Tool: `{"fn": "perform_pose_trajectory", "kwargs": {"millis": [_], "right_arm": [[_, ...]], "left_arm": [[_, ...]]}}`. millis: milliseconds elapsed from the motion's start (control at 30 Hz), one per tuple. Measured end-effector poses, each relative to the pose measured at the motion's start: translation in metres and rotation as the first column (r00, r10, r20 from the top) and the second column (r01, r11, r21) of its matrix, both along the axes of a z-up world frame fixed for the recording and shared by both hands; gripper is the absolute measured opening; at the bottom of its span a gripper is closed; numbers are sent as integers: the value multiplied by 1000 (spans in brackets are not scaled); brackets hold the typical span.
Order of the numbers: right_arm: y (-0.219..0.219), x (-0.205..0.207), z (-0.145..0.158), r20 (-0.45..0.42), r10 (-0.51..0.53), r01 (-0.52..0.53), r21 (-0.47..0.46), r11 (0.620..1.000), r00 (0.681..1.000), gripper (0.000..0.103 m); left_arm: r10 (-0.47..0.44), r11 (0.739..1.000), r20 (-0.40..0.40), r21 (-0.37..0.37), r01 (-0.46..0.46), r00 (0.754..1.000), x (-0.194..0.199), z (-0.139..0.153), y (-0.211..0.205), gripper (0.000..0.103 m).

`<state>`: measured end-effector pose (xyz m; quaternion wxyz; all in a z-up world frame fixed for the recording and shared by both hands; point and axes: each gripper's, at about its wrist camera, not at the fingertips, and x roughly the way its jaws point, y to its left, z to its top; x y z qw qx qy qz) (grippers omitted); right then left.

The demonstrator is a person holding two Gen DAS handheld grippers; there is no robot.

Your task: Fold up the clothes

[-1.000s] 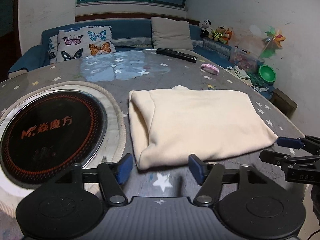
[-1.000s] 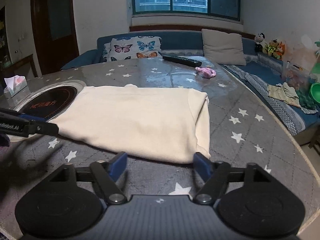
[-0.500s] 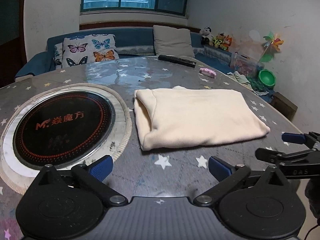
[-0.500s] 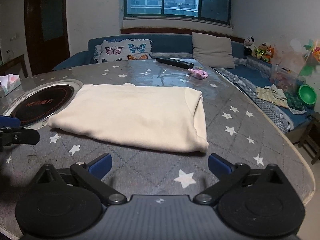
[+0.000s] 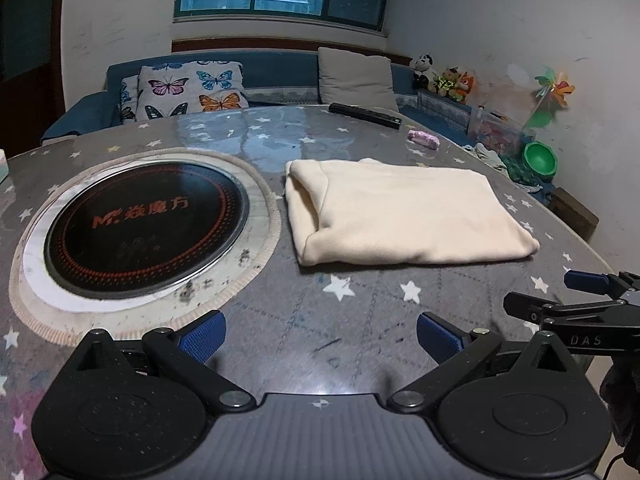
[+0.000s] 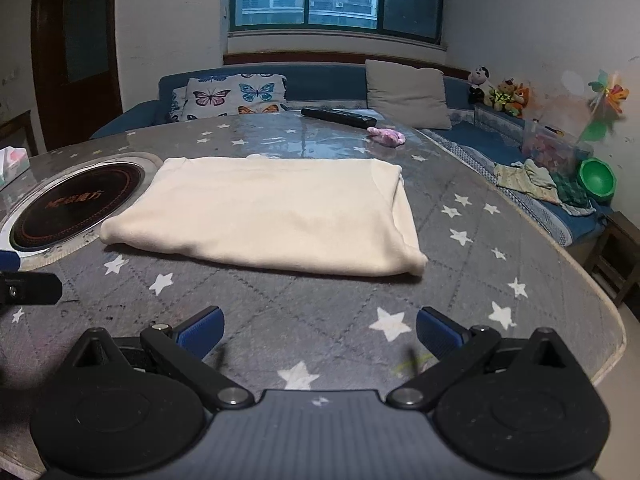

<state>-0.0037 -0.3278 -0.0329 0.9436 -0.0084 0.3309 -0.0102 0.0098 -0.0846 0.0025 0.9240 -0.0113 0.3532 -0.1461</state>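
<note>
A cream garment [image 5: 404, 212] lies folded into a flat rectangle on the grey star-patterned table [image 5: 360, 312]; it also shows in the right wrist view [image 6: 272, 216]. My left gripper [image 5: 320, 336] is open and empty, held back from the garment's near edge. My right gripper [image 6: 320, 332] is open and empty, also short of the near edge. The right gripper shows at the right edge of the left wrist view [image 5: 576, 296]. Part of the left gripper's fingers [image 6: 28, 288] shows at the left edge of the right wrist view.
A round black induction cooktop [image 5: 144, 224] is set in the table left of the garment. A black remote [image 5: 364, 115] and a pink cloth item [image 5: 423, 139] lie at the far side. A sofa with cushions [image 5: 188, 92] stands behind. The table's edge [image 6: 592, 292] curves at the right.
Both grippers opened wide and drew back from the garment's near edge. The folded garment stays flat on the table.
</note>
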Motion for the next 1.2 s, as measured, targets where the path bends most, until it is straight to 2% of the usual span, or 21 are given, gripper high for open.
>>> {"fn": "perform_pose_trajectory", "kwargs": {"millis": [367,1200], "right_arm": [[14,-12,0,3,-6,6,-7,1000,1000,103],[22,-40,4,29,-21,21,5,1000,999,103]], "left_arm": [[16,1000,-16,8,-15,1000,-13,-7,5,103],[-10,1000,3,20,10,1000,-42,-7,-2,103]]}}
